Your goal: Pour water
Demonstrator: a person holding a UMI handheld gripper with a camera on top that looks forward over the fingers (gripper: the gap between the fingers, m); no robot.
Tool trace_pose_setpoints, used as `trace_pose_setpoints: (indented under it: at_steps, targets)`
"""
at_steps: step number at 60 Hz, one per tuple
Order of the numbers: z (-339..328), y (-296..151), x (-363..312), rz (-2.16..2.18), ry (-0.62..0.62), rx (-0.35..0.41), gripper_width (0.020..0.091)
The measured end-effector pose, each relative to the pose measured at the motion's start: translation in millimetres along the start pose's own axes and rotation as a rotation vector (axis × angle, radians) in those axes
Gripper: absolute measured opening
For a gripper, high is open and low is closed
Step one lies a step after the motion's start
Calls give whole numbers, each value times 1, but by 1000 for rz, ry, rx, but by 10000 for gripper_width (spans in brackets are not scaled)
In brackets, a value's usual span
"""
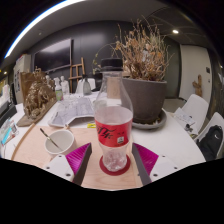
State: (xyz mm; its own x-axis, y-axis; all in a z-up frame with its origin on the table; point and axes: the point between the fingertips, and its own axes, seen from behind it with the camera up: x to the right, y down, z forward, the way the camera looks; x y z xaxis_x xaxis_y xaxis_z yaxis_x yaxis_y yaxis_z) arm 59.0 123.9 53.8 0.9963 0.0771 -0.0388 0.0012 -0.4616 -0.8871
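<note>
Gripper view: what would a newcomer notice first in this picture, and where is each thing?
First comes the clear bottle with a red label, standing upright between the pink pads of the tool; whether both fingers press on it cannot be told. Just beyond it stands a grey pot of dry brown plants on the wooden table. Beside the bottle, ahead of one finger, sits a small white cup.

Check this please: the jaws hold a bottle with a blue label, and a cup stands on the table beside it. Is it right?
Not quite. The gripper view shows the bottle has a red label, not blue. It does sit between the jaws of the gripper, and the cup stands on the table beside it.
</note>
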Motion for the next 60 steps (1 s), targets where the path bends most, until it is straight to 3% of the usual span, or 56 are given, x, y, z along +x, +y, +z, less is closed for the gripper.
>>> trace_pose_setpoints:
  at_steps: [12,34,60]
  targets:
    - [-72,-11,-21,-34,67,-38,837]
    - [-241,4,-133,-44,71,-146,840]
    - [-293,20,-169,-92,104,-178,842]
